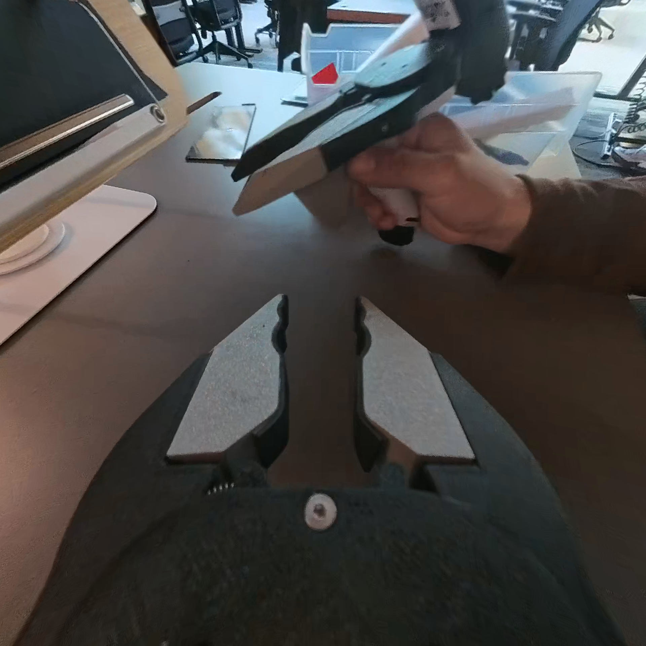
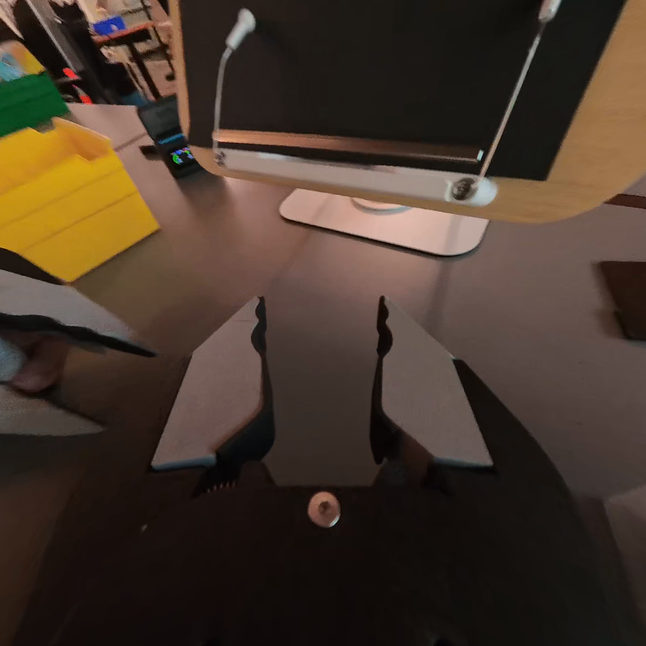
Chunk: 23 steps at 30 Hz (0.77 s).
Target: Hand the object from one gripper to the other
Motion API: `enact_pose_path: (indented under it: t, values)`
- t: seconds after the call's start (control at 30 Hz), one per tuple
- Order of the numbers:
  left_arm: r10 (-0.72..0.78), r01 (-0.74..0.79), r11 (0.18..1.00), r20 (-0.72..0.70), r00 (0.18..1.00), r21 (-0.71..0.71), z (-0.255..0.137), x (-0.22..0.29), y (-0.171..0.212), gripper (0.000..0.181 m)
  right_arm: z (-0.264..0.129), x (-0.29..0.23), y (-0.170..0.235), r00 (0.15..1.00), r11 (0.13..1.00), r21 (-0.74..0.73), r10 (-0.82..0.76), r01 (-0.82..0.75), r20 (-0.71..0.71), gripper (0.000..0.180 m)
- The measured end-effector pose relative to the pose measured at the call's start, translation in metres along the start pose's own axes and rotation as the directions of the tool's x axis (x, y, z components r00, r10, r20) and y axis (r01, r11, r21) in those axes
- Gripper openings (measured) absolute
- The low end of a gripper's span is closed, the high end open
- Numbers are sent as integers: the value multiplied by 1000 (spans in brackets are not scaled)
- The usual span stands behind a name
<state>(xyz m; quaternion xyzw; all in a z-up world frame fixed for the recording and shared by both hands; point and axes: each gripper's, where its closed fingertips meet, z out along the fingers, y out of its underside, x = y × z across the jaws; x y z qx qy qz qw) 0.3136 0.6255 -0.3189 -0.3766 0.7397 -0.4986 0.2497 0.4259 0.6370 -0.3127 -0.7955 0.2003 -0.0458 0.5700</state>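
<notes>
Two grippers are up over the dark counter, and neither has anything between its fingers. The left gripper stands parted by a narrow gap, with only bare counter showing through. The right gripper is spread somewhat wider and is likewise empty; in the left wrist view it hangs above the counter in a hand, fingers pointing toward the tilted board on a white stand. No object for handing over can be made out, so its place and direction cannot be told. A yellow bin sits toward the counter's left edge. No writing is legible.
</notes>
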Motion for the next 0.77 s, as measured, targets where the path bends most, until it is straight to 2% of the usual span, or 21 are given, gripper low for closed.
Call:
enact_pose_path:
  t: [0.2, 0.3, 0.43, 0.5, 0.57, 0.63, 0.67, 0.7, 0.77]
  values:
    - [120, -120, 992, -12, 993, -49, 3, 19, 3, 41, 8, 2, 13, 999, 997, -72, 24, -22, 34, 65]
    - [145, -146, 989, -58, 988, -10, -8, 39, -6, 45, 8, -1, 15, 1000, 997, -83, -2, 5, 30, 62]
    - [4, 6, 999, -187, 982, 53, -58, 85, -33, 44, 5, -6, 13, 999, 998, -63, -25, 28, 36, 59]
    - [-65, 73, 997, -172, 983, 39, -100, 94, -47, 33, 5, -9, 13, 999, 998, -58, -16, 19, 50, 59]
    - [-66, 65, 996, 17, 998, 56, -151, 65, -59, 24, 6, -10, 13, 998, 998, -64, -4, 8, 63, 59]
    - [-77, 65, 997, 288, 955, 49, -209, 8, -62, 16, 6, -12, 13, 997, 998, -62, 9, -5, 73, 59]
    - [-98, 100, 995, 397, 913, 17, -237, -22, -56, 13, 6, -14, 11, 997, 998, -57, 14, -10, 82, 59]
    - [-124, 158, 987, 489, 864, -28, -262, -50, -45, 2, 6, -16, 10, 996, 998, -54, 16, -12, 90, 59]
    - [-189, 333, 939, 671, 716, -90, -305, -107, -9, 0, 6, -19, 8, 995, 999, -48, 8, -3, 95, 59]
